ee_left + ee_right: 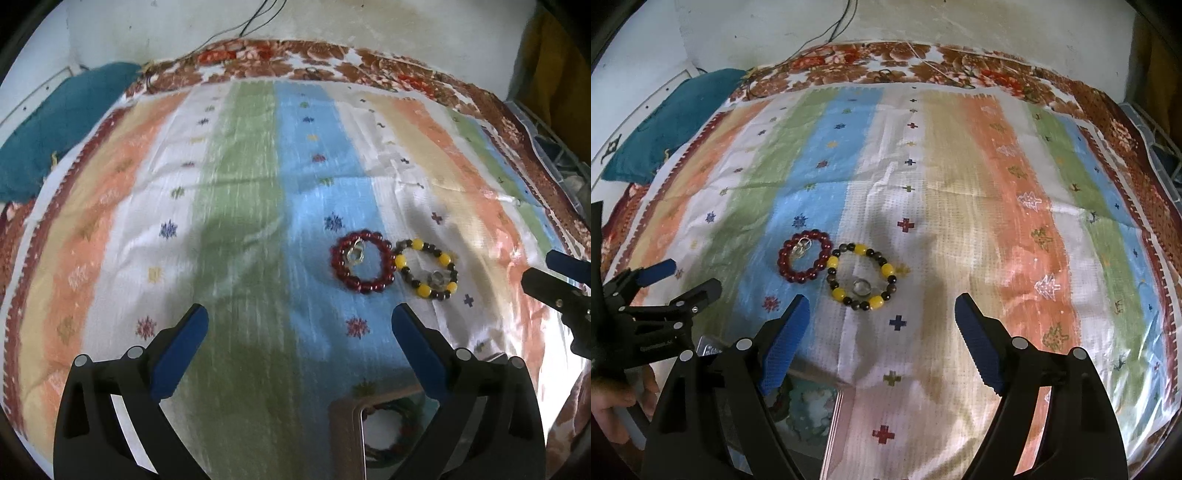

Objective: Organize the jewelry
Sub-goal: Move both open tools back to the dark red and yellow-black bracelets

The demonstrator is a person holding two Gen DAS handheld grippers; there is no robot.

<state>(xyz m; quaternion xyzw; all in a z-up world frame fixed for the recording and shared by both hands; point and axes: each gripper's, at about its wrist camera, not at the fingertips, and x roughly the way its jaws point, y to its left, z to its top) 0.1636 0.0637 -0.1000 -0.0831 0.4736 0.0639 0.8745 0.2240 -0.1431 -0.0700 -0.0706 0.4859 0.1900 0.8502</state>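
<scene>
Nearest the lens in the left wrist view, the left hand-held gripper has its blue-padded jaws spread wide with nothing between them, above the green and blue stripes of a striped cloth that covers the tabletop. Below its right finger lies a shallow tray with a brownish frame and a pale floor, in which a dark beaded ring shape is blurred and partly hidden. Beyond the fingertips, on the blue stripe, rests a red bead bracelet with a small silver ring lying inside its loop; touching it on the right side is a yellow and dark bead bracelet, which encloses a second silver ring. The right hand-held gripper is likewise wide open and empty, its tips just short of the yellow and dark bracelet. Both bracelets lie flat on the cloth, apart from either gripper. A floral blanket borders the cloth at the far edge, a teal cloth lies at the far left, and thin black cables run down the pale wall.
</scene>
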